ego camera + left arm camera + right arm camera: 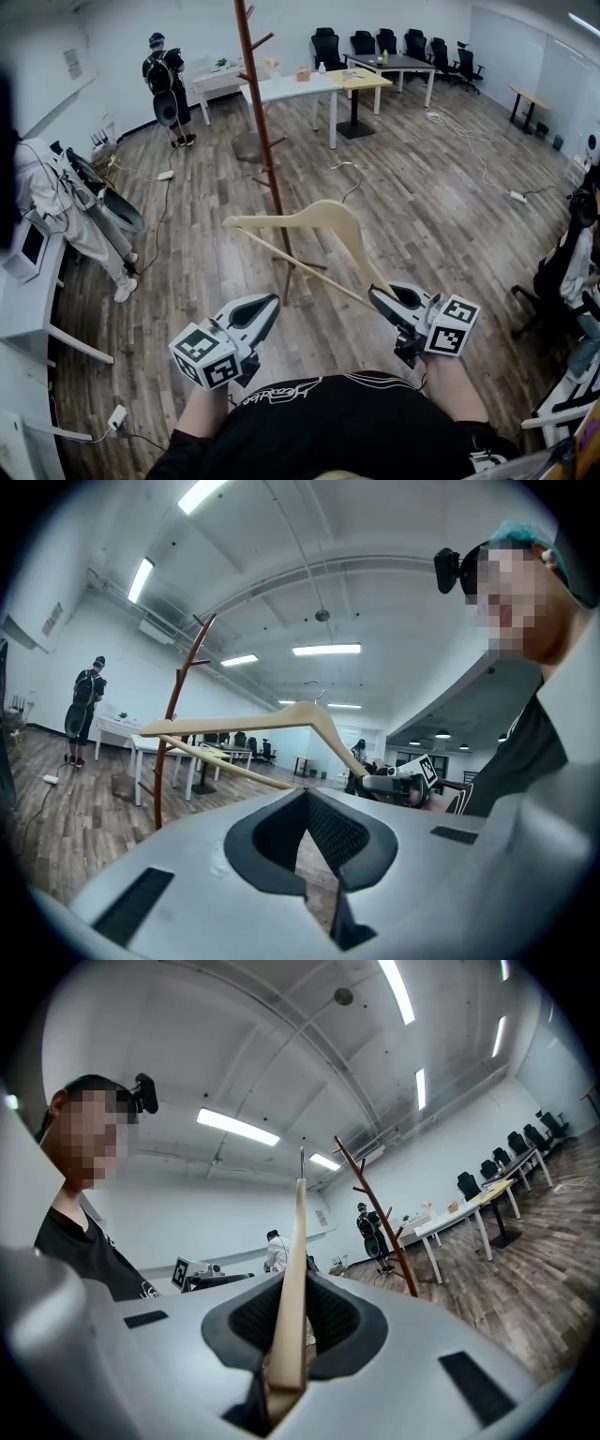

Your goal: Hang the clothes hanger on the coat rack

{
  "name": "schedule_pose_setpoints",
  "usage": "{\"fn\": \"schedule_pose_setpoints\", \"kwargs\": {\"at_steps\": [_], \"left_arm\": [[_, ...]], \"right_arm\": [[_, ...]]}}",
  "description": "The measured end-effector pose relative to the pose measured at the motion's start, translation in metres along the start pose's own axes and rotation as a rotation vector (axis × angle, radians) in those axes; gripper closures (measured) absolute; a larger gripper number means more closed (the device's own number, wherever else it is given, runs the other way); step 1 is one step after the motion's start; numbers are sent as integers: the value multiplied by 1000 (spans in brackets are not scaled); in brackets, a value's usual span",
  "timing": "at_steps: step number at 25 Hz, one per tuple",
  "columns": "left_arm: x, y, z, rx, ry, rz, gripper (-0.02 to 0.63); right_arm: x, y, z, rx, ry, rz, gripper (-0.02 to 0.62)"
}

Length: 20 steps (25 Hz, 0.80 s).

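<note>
A pale wooden clothes hanger (319,211) with a thin metal hook hangs in the air in front of me. My right gripper (377,296) is shut on its right end. In the right gripper view the hanger (294,1241) stands edge-on between the jaws of the right gripper (289,1288). The brown coat rack (258,103) with short side pegs stands just beyond the hanger's left arm, and it also shows in the left gripper view (172,733) and the right gripper view (380,1213). My left gripper (270,306) is below the hanger's left half, shut and holding nothing, its tips (306,794) together.
White tables (291,89) and black office chairs (389,42) stand at the back. One person (166,84) stands at the back left, another in white (56,197) at the left desk (28,309), and a third sits at the right (572,272). Cables (478,159) lie on the wooden floor.
</note>
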State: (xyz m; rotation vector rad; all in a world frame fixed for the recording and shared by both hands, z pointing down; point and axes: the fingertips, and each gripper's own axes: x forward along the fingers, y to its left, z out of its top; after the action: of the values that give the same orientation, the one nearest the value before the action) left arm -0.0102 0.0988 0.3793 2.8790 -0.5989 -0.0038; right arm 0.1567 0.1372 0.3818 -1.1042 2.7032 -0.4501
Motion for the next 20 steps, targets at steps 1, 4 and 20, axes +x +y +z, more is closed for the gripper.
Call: {"fn": "schedule_pose_setpoints", "kwargs": {"at_steps": [1, 4, 20], "left_arm": [[6, -3, 0, 6, -1, 3, 600], [18, -10, -1, 22, 1, 17, 600], [67, 75, 6, -18, 17, 45, 600]], "right_arm": [[-4, -4, 2, -2, -1, 5, 518], [-14, -14, 6, -19, 3, 18, 518], [36, -97, 14, 34, 19, 14, 518]]}}
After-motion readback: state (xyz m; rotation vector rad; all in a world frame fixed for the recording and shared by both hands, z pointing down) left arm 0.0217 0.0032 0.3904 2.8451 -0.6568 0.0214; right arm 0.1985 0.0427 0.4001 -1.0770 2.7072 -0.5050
